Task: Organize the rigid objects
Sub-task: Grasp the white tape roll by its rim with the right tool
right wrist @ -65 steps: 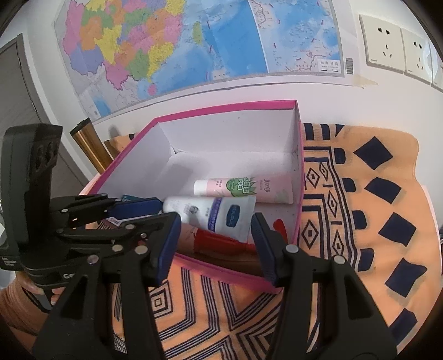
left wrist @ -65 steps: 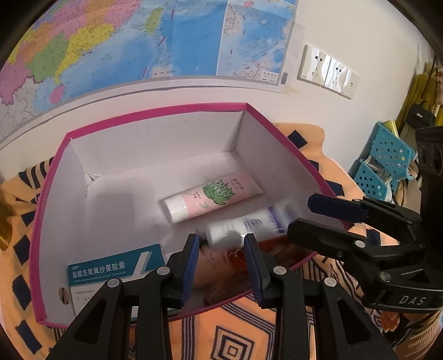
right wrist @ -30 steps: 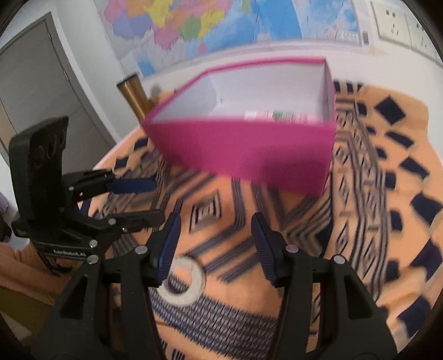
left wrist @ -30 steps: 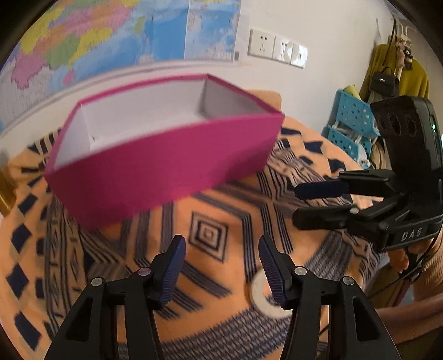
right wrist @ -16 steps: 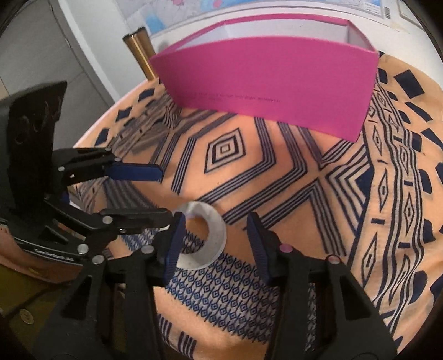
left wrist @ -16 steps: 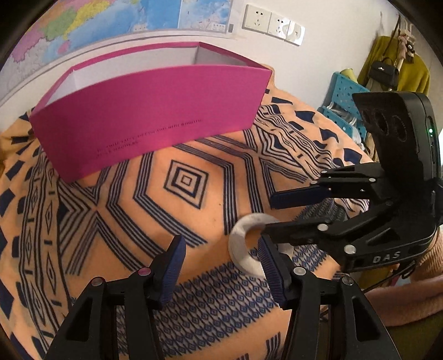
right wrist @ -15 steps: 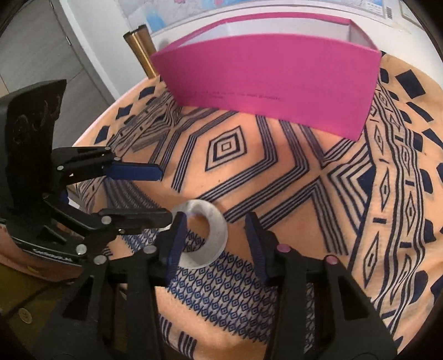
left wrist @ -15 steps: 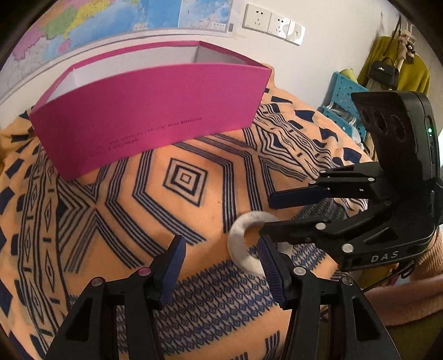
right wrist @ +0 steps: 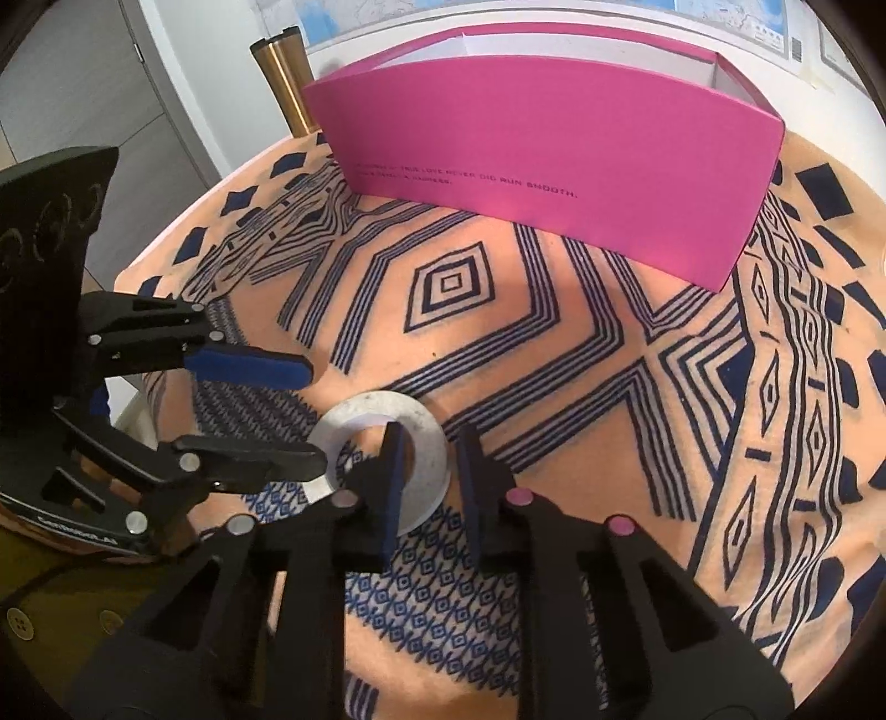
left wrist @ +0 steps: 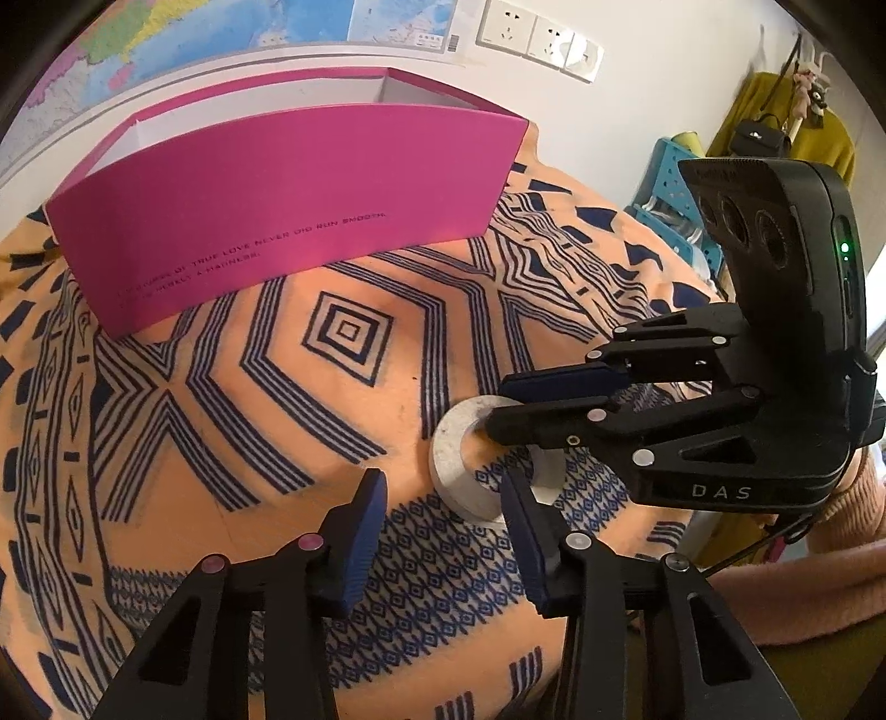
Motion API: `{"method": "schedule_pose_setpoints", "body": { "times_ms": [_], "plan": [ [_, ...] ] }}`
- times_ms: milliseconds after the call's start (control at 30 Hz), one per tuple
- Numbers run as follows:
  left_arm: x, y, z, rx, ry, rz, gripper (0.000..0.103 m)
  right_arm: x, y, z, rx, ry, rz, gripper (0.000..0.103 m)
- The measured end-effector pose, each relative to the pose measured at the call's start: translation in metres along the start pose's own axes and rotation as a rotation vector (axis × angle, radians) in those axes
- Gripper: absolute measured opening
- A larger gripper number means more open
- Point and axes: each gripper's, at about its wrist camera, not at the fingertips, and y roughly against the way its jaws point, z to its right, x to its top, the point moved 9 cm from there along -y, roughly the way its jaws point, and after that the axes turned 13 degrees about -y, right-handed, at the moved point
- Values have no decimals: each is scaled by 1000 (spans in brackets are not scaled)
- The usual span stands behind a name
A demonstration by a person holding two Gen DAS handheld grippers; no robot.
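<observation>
A white ring [left wrist: 447,471] [right wrist: 376,407] lies flat on the orange patterned cloth in front of the pink box [left wrist: 288,183] [right wrist: 554,138]. My right gripper [right wrist: 431,437] [left wrist: 498,409] is shut on the ring's wall, one finger in the hole and one outside. My left gripper [left wrist: 443,482] [right wrist: 310,415] comes in from the other side with its jaws closing. The ring's near rim sits between its tips, and its pads do not visibly press on it. What is in the box is hidden behind its front wall.
A gold cylinder [right wrist: 282,72] stands behind the box's left corner. A blue plastic crate [left wrist: 670,183] and hanging clothes are at the right past the table's edge. A person's pink sleeve [left wrist: 803,576] is at the lower right. A map and sockets [left wrist: 531,39] are on the wall.
Both grippers left the box and came down to the ring on the cloth. The right jaws closed on the ring's wall. The left jaws narrowed.
</observation>
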Motion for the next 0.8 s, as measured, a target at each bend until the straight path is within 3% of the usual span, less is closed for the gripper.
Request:
{"method": "schedule_pose_setpoints", "body": {
  "times_ms": [400,800],
  "plan": [
    [6,-2,5,-52,-1,7,39,7,15,10,9,-58,57,17],
    [22,0,5,-41,8,55,35,20,30,11,11,-84,113,17]
  ]
}}
